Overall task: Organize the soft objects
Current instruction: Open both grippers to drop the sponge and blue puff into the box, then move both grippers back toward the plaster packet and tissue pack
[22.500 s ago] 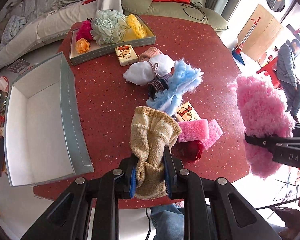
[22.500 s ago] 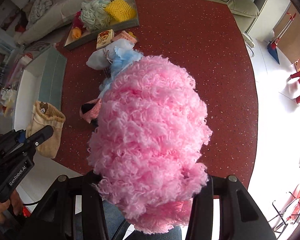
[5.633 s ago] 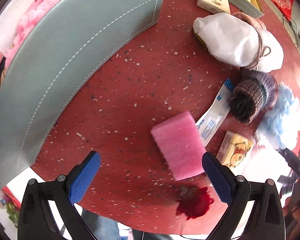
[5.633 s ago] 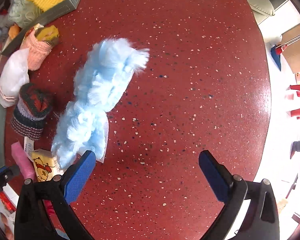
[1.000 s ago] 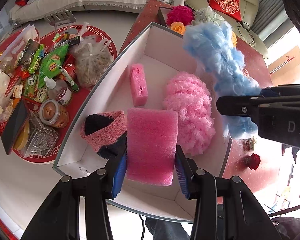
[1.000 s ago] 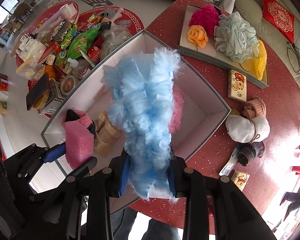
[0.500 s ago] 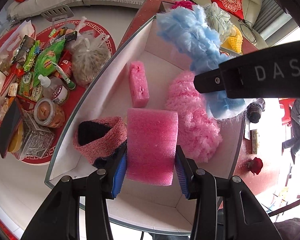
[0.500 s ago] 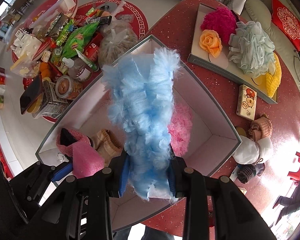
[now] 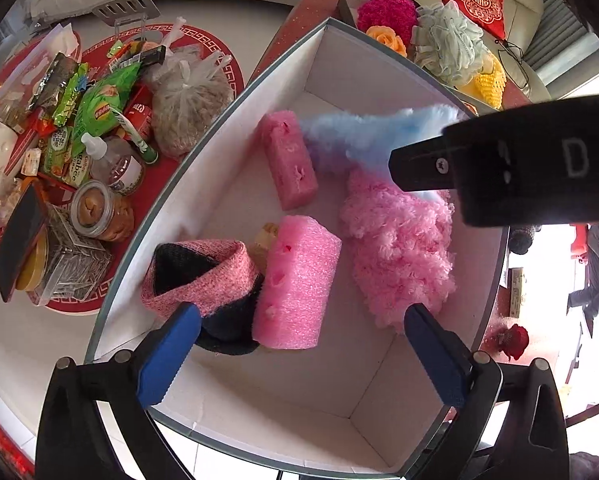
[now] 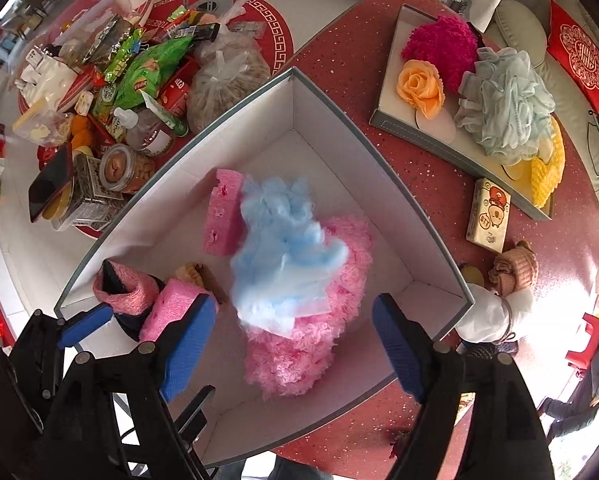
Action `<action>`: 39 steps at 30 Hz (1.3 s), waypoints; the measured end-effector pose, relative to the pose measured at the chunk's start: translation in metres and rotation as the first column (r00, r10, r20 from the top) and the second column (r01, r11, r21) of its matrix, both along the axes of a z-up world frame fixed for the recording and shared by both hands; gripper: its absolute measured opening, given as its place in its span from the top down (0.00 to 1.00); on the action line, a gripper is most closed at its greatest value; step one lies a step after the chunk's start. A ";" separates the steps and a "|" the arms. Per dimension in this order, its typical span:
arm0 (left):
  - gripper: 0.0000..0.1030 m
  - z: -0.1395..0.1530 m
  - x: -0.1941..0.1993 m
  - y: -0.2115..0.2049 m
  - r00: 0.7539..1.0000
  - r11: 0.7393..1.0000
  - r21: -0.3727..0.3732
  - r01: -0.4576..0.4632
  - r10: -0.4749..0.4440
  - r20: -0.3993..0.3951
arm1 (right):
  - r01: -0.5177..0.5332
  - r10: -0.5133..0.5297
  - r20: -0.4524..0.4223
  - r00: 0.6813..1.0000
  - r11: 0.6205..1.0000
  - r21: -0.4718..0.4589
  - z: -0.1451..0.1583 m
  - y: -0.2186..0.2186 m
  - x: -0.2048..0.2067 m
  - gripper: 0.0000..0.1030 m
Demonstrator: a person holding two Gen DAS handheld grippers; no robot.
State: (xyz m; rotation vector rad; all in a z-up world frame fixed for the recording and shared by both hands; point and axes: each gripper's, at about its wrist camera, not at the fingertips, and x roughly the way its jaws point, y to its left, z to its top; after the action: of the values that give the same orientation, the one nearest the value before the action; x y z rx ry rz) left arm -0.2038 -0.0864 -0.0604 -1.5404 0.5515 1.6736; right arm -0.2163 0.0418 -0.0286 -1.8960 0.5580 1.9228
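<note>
Now both grippers' jaws just opened, nothing between: left gripper dropped pink sponge, right gripper dropped blue fluff, centre frame, into box. Two more sorted.

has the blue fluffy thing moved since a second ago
Yes. The blue fluffy piece has dropped out of the right gripper, whose jaws have just been opening, and now lies lower in the grey box on the pink fluffy piece.
</note>
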 end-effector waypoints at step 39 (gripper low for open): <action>0.01 0.025 0.161 0.103 0.946 0.942 -0.097 0.320 -0.323 -0.015 | 0.580 -0.572 0.106 0.813 0.811 -0.072 -0.070 0.081 0.321 0.14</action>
State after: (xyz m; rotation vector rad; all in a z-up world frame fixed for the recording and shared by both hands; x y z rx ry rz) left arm -0.0428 0.0170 -0.0353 -1.4028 0.8596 1.4385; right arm 0.1046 0.1227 -0.0986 -1.5923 1.0823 1.4322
